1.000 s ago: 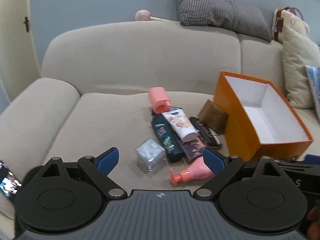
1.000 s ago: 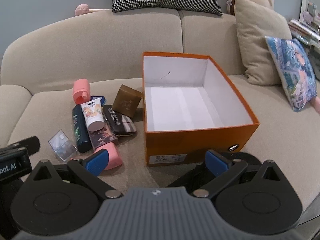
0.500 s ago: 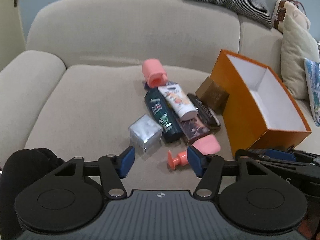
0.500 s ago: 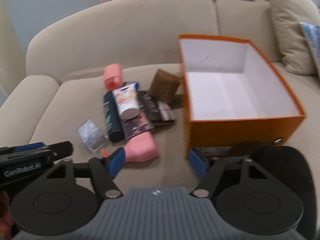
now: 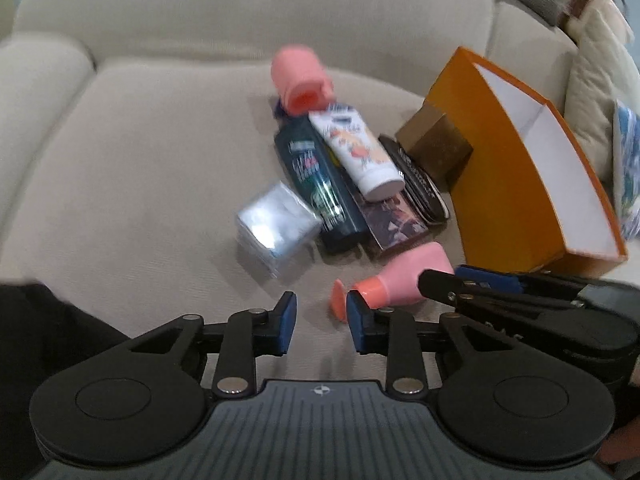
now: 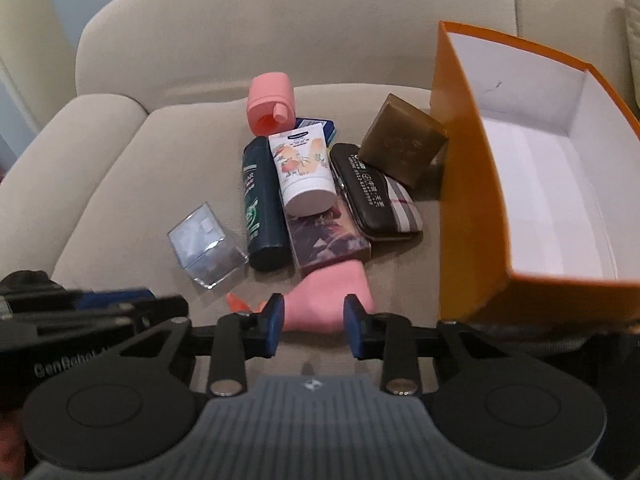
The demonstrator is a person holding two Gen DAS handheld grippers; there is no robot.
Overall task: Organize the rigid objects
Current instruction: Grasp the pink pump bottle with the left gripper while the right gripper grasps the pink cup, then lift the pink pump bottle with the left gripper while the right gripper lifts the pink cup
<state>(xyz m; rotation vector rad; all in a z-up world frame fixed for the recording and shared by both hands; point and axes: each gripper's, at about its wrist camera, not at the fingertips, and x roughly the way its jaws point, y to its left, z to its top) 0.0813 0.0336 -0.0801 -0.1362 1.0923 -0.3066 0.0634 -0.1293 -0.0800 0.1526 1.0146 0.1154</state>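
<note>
A pile of toiletries lies on the beige sofa seat: a pink pump bottle point(image 6: 330, 300) nearest me, a dark green bottle point(image 6: 262, 204), a white tube point(image 6: 302, 172), a clear plastic box point(image 6: 204, 246), a pink cup point(image 6: 270, 106), a dark case point(image 6: 370, 194) and a brown box point(image 6: 402, 146). An open orange box point(image 6: 516, 200) stands to the right. My right gripper point(image 6: 314, 326) is part-open with its pads either side of the pink pump bottle's base. My left gripper point(image 5: 322, 322) is part-open and empty, just left of the bottle's pump point(image 5: 340, 300).
The orange box's white inside point(image 6: 552, 208) holds nothing. Sofa back point(image 6: 280, 20) rises behind the pile, an armrest point(image 5: 36, 92) at left. Cushions point(image 5: 596, 84) lie beyond the box. The right gripper's fingers point(image 5: 472, 284) show in the left wrist view beside the bottle.
Both grippers have moved down and forward toward the pile and narrowed their jaws. The right gripper now straddles the pink pump bottle; the left has come close to its pump.
</note>
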